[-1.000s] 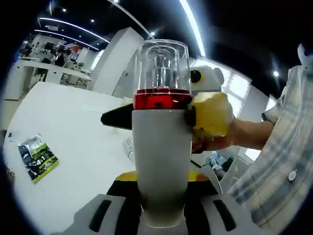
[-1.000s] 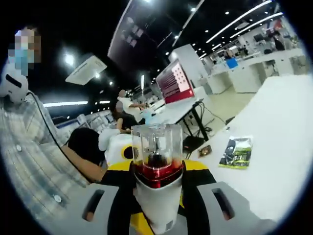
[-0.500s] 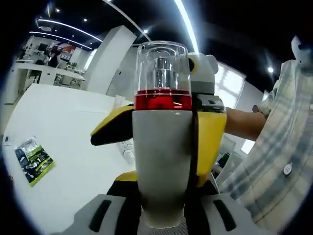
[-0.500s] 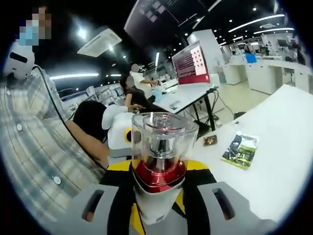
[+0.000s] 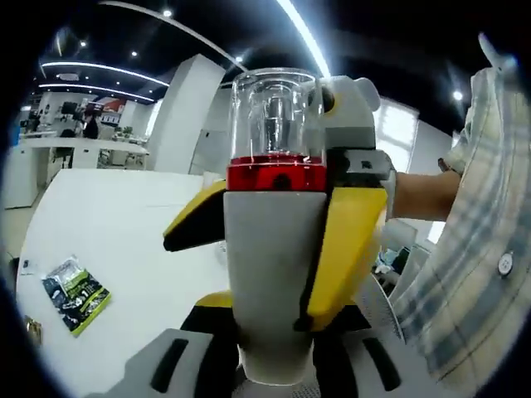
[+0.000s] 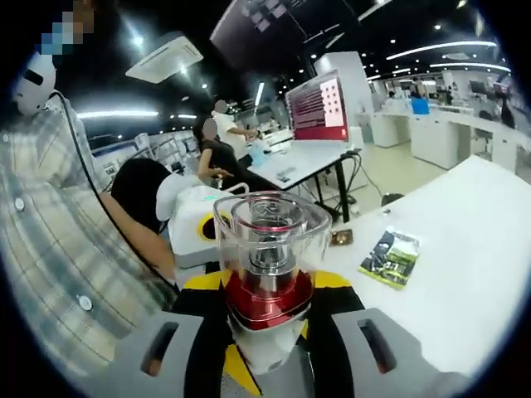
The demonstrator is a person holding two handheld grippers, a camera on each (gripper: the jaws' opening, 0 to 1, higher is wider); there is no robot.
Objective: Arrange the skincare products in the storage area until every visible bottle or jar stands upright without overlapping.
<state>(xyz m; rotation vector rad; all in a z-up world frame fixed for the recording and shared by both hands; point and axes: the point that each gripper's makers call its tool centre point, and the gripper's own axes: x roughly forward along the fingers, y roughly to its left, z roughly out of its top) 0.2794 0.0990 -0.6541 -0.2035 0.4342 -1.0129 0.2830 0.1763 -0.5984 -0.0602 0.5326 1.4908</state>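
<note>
A bottle (image 5: 274, 274) with a white body, a red band and a clear cap stands upright between the jaws of my left gripper (image 5: 274, 369), which is shut on its base. My right gripper (image 5: 278, 249) reaches in from behind, its yellow jaws pressed on both sides of the bottle's body just below the red band. In the right gripper view the same bottle (image 6: 265, 282) leans cap-first toward the camera, sitting between the jaws of the right gripper (image 6: 265, 369). The left gripper's white housing (image 6: 195, 228) shows behind it. The bottle is held up in the air above the table.
A white table (image 5: 108, 215) (image 6: 465, 249) lies below, with a green sachet (image 5: 76, 294) (image 6: 388, 257) lying flat on it and a small brown item (image 6: 340, 238) near its edge. A person's plaid sleeve (image 5: 465, 274) (image 6: 50, 249) is close by. Other people sit at a far desk.
The right gripper has swung round the bottle, from one black jaw pointing past it to both yellow jaws clasping its sides. Both views shifted slightly with the hands.
</note>
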